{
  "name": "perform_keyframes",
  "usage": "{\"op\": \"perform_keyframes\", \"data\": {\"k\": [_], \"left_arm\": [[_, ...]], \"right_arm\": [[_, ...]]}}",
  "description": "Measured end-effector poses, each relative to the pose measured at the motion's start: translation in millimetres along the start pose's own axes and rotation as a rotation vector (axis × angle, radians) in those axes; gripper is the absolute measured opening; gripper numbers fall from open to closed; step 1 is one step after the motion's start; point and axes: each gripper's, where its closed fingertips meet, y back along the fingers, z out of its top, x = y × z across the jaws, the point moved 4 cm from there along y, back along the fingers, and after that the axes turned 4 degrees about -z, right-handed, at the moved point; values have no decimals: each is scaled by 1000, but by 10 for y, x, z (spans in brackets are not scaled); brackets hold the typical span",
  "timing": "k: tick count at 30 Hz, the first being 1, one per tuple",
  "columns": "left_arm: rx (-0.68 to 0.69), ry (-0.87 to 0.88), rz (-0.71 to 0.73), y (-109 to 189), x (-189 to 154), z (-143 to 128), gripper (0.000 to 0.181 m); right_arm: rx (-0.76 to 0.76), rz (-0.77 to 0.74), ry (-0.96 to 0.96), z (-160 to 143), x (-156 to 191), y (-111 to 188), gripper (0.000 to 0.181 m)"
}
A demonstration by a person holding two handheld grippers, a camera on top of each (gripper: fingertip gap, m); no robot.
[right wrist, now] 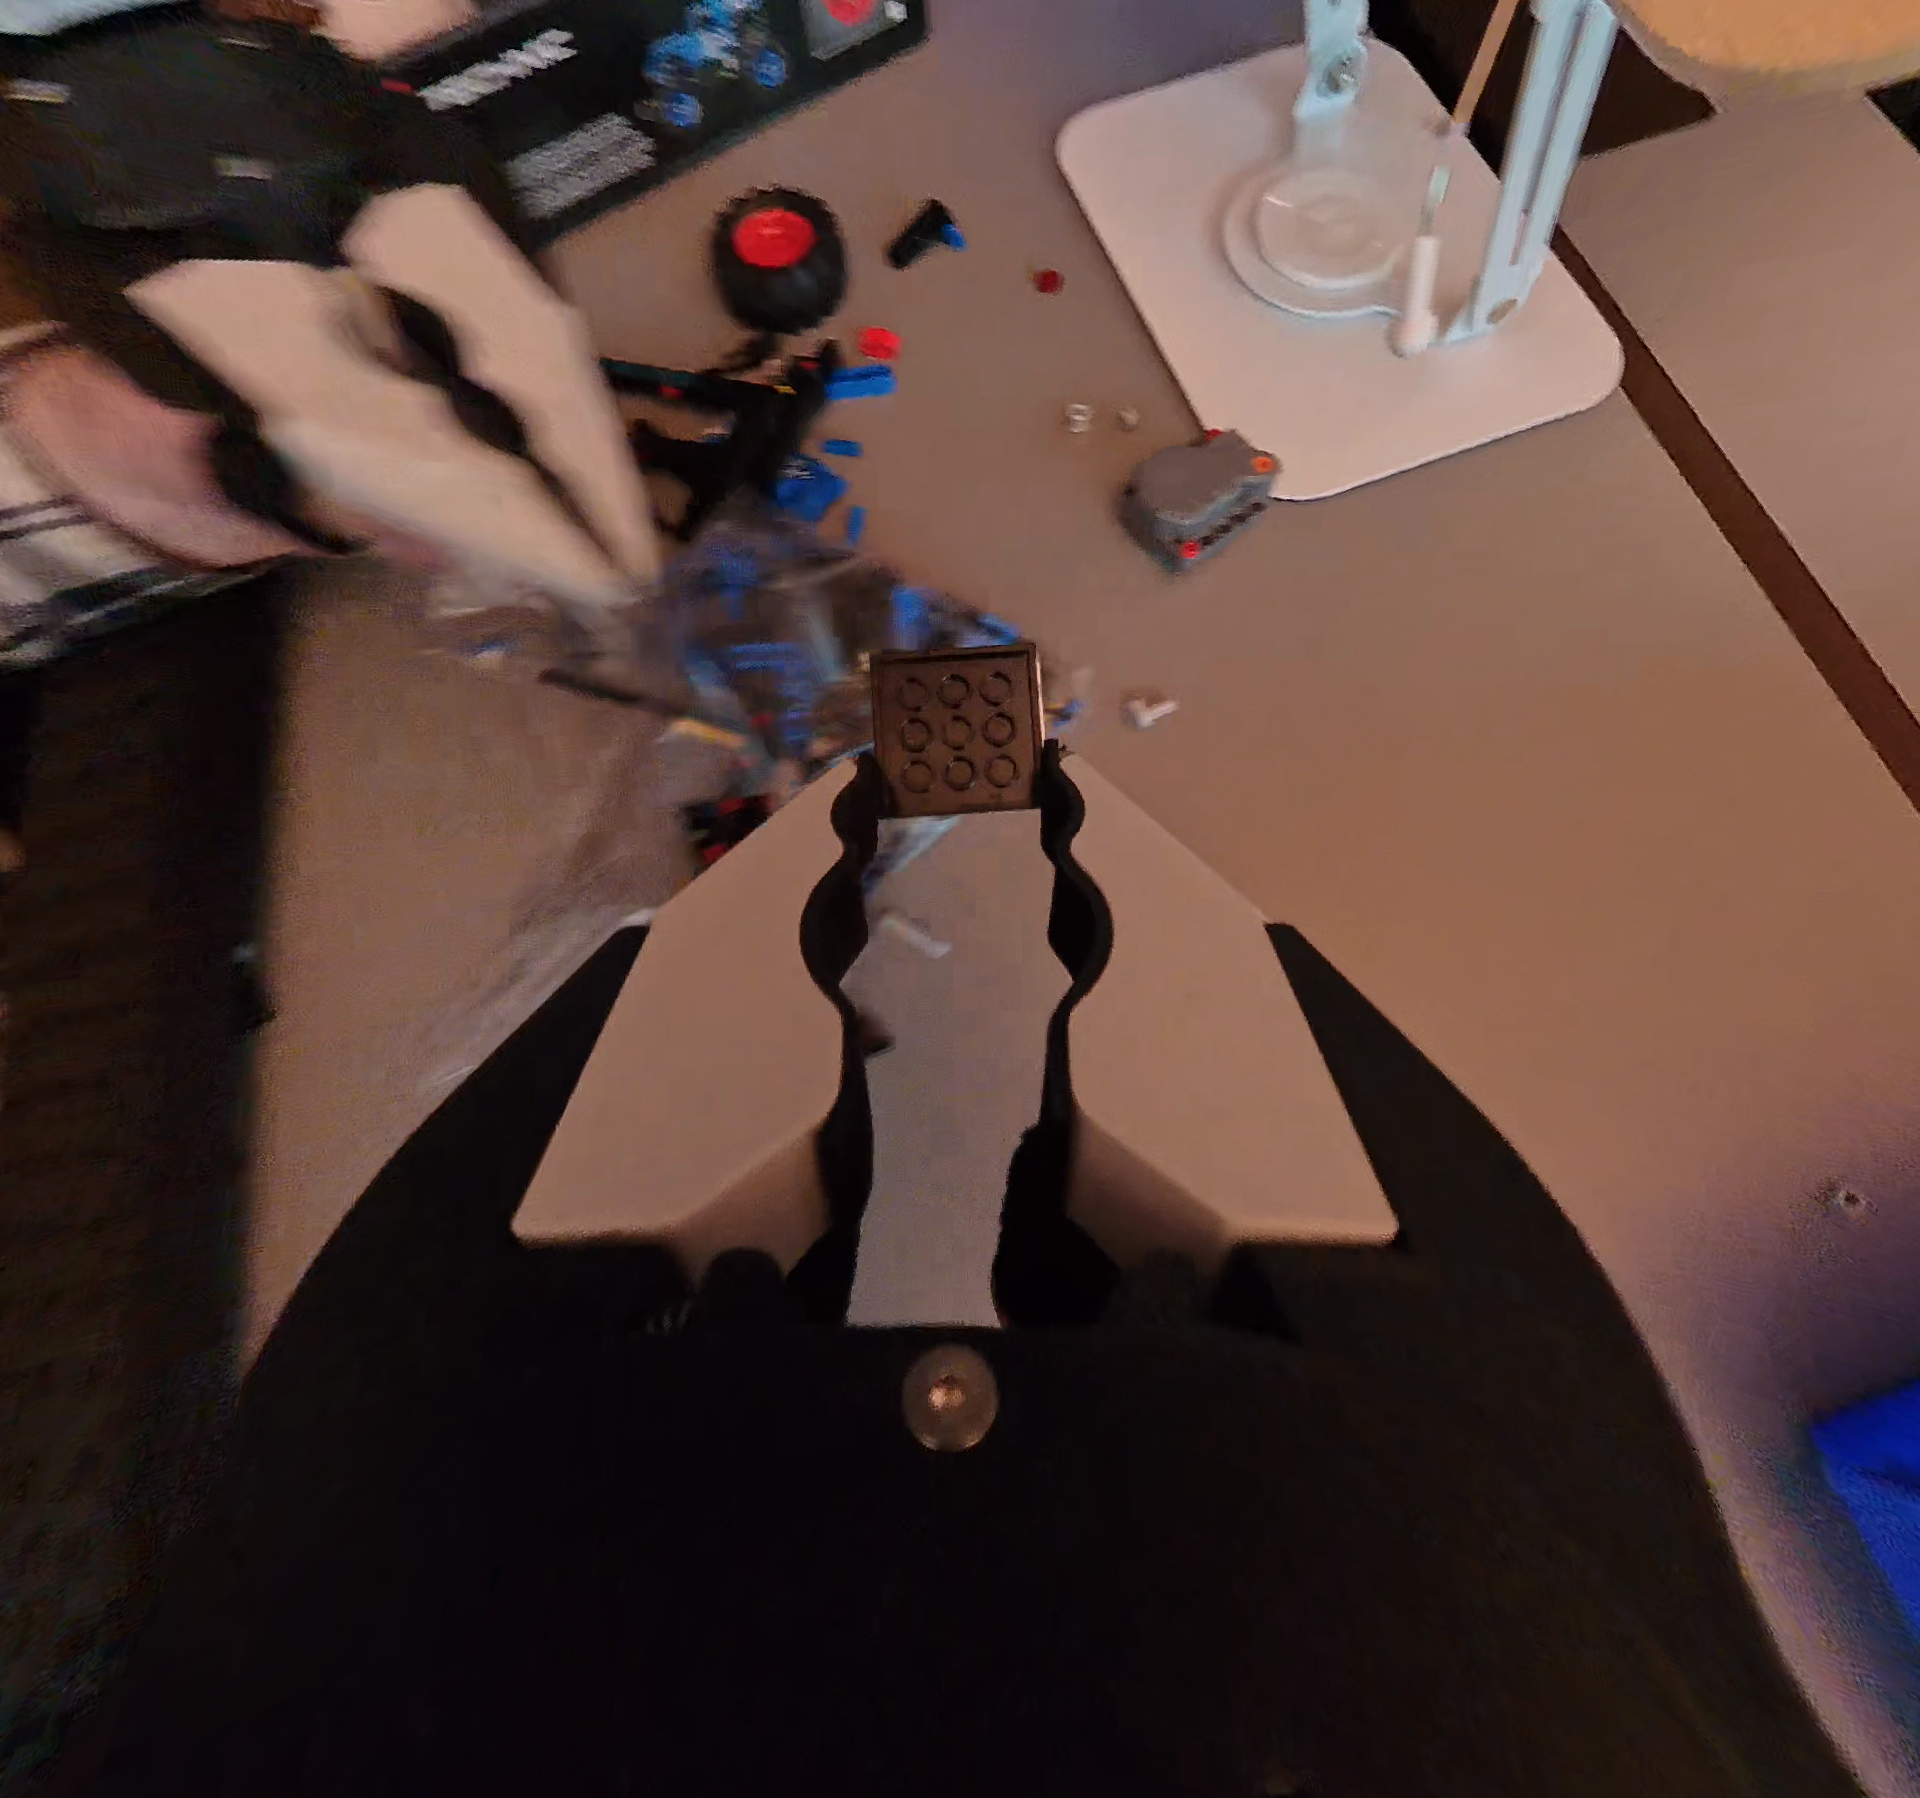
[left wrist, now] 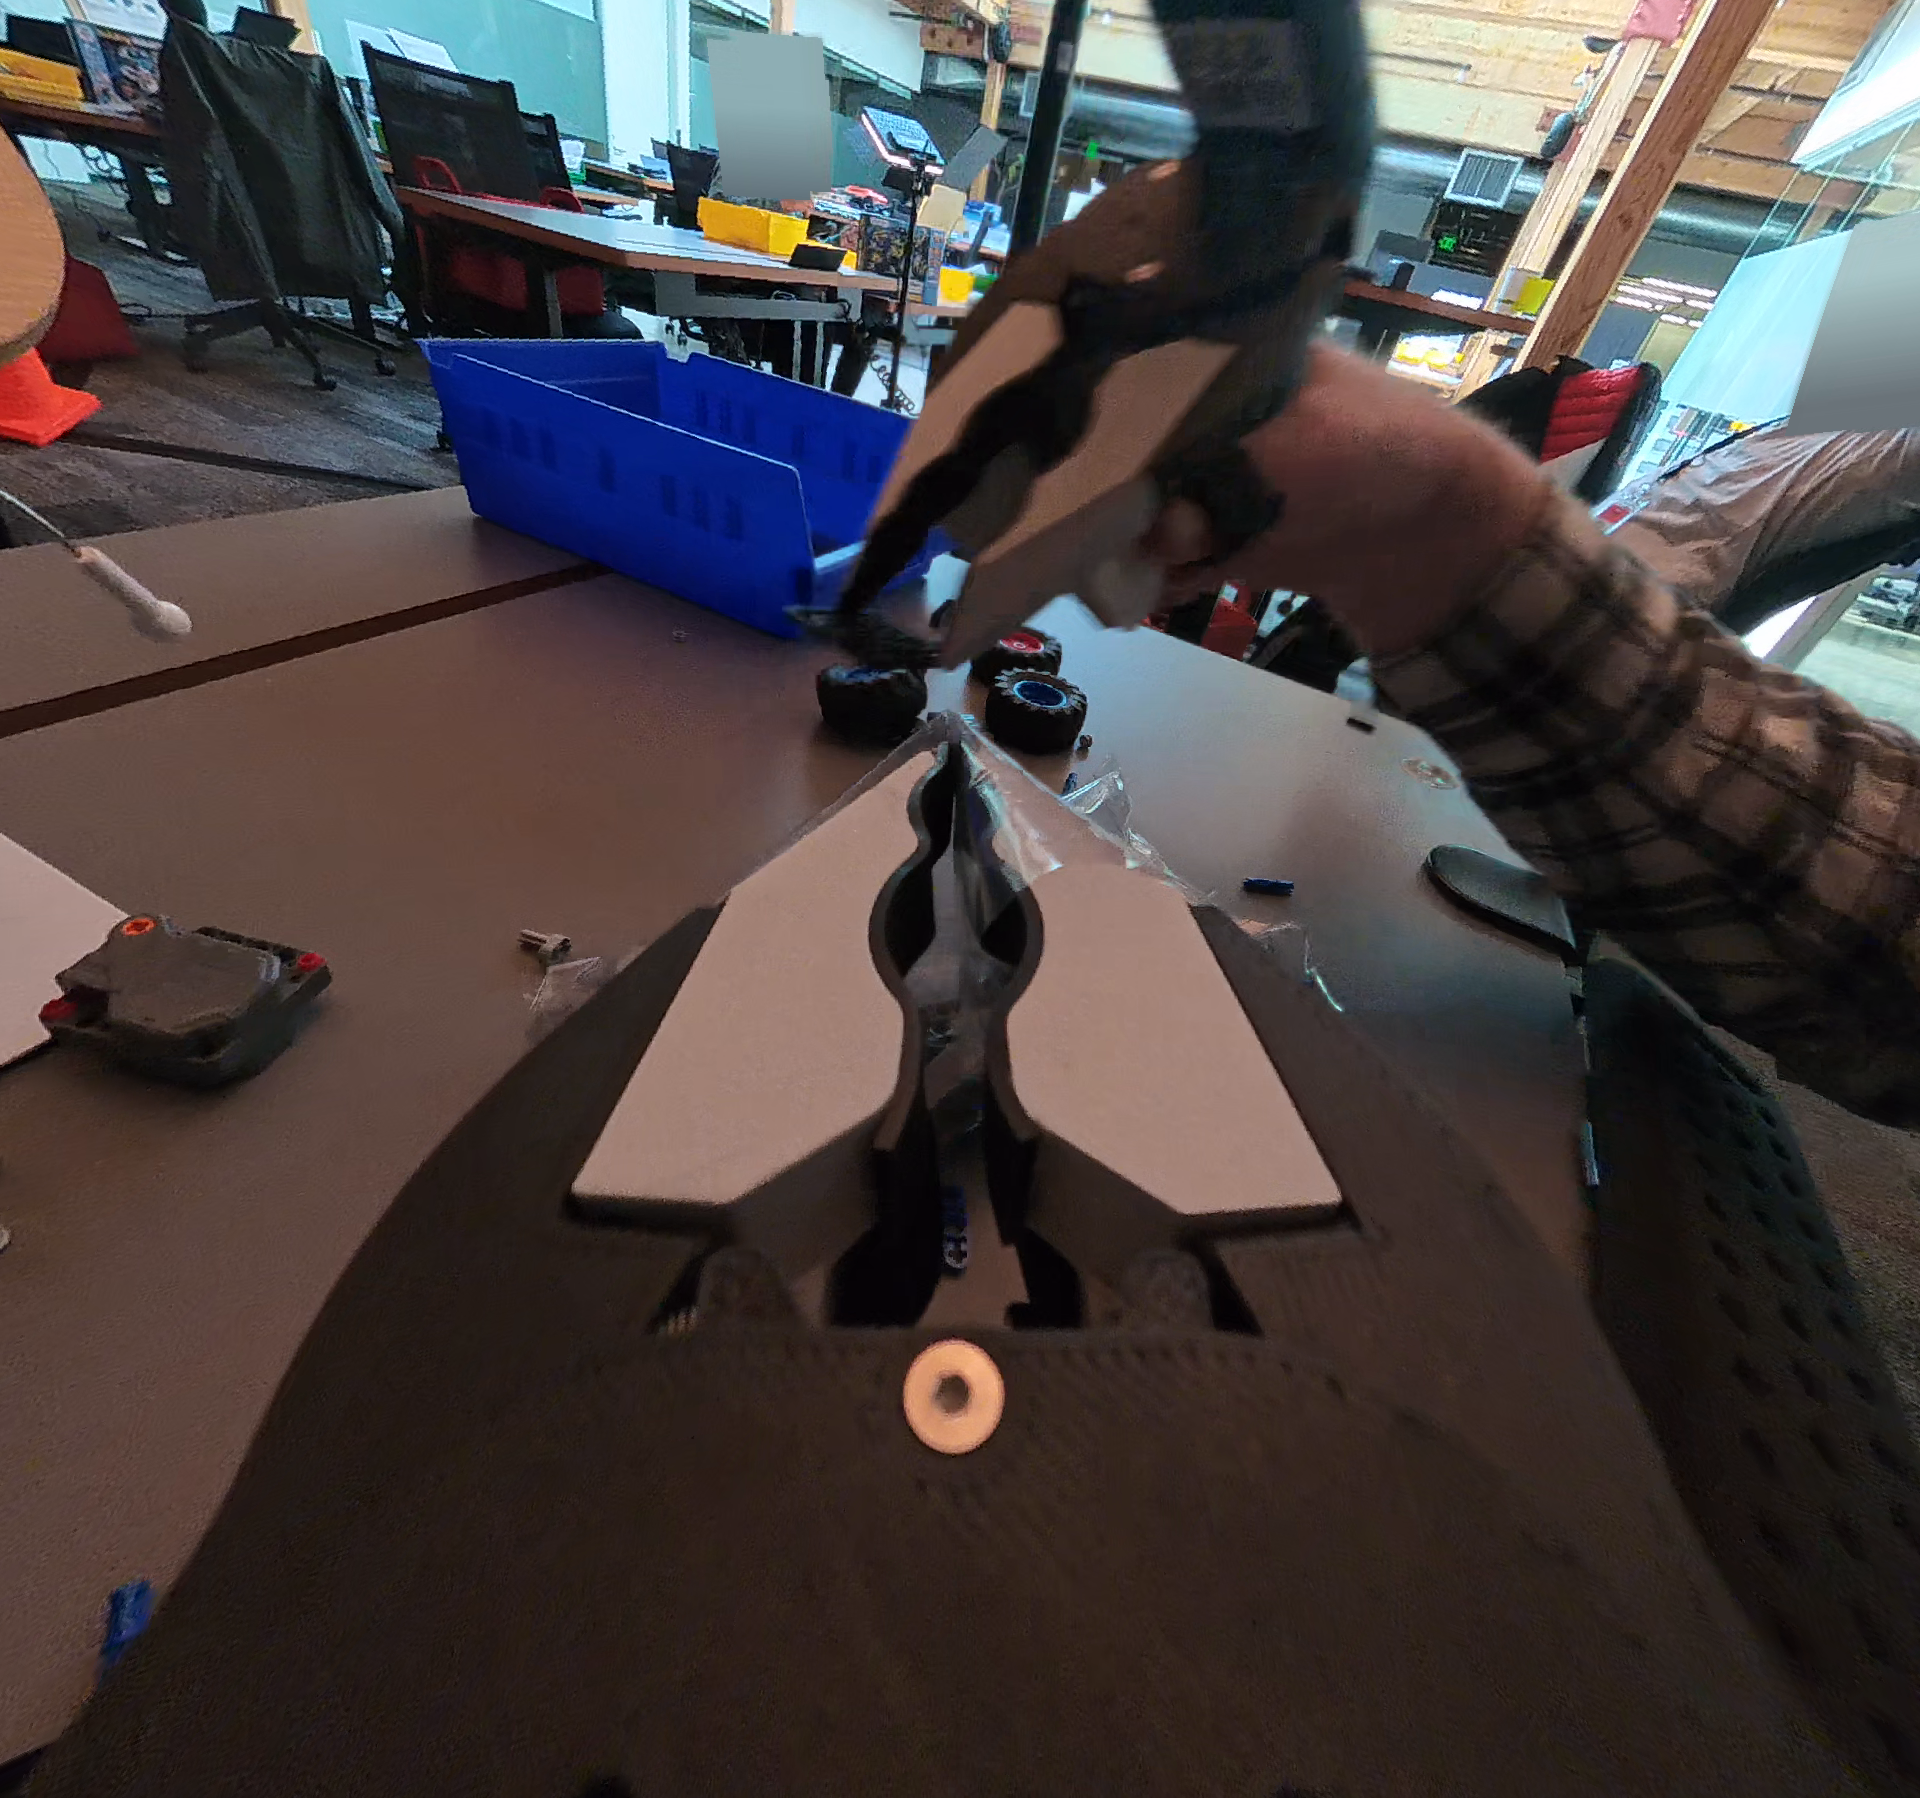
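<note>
The left gripper (left wrist: 951,761) was pinched tight on a clear plastic bag (left wrist: 1049,834), whose film trailed off to its right over the desk (left wrist: 416,761). Just ahead of it lay three black wheels (left wrist: 871,699), with a blue bin (left wrist: 644,460) beyond them and a grey block (left wrist: 187,995) well off to its left. The right gripper (right wrist: 956,777) held a square studded plate (right wrist: 956,730) between its tips, jaws at a middling width, above the bag and scattered blue parts (right wrist: 810,491). A white lamp base (right wrist: 1340,294) stood farther ahead to its right, a black box (right wrist: 623,86) ahead to its left.
</note>
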Motion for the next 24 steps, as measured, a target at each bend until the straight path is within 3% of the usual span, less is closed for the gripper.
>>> {"op": "perform_keyframes", "data": {"k": [3,5,9,11,13,15,19,24], "left_arm": [[0,2,11,-9,19,1,0],[2,-1,15,-14,25,-2,0],[3,4,16,-26,39,-13,0],[3,9,14,-35,41,-25,0],[5,5,20,-38,51,-34,0],[0,3,39,-26,81,-28,0],[-8,13,66,-13,156,-8,0],[-27,52,94,-25,239,-16,0]], "right_arm": [[-4,52,12,-12,438,300,29],[73,43,17,-145,617,291,29],[244,-25,6,-433,699,-27,29],[259,-36,19,-453,717,-225,32],[260,-40,3,-453,692,-332,56],[218,-50,-38,-418,656,-278,58],[15,-137,-73,-250,673,115,49],[-116,-67,-12,-311,1210,344,49]]}}
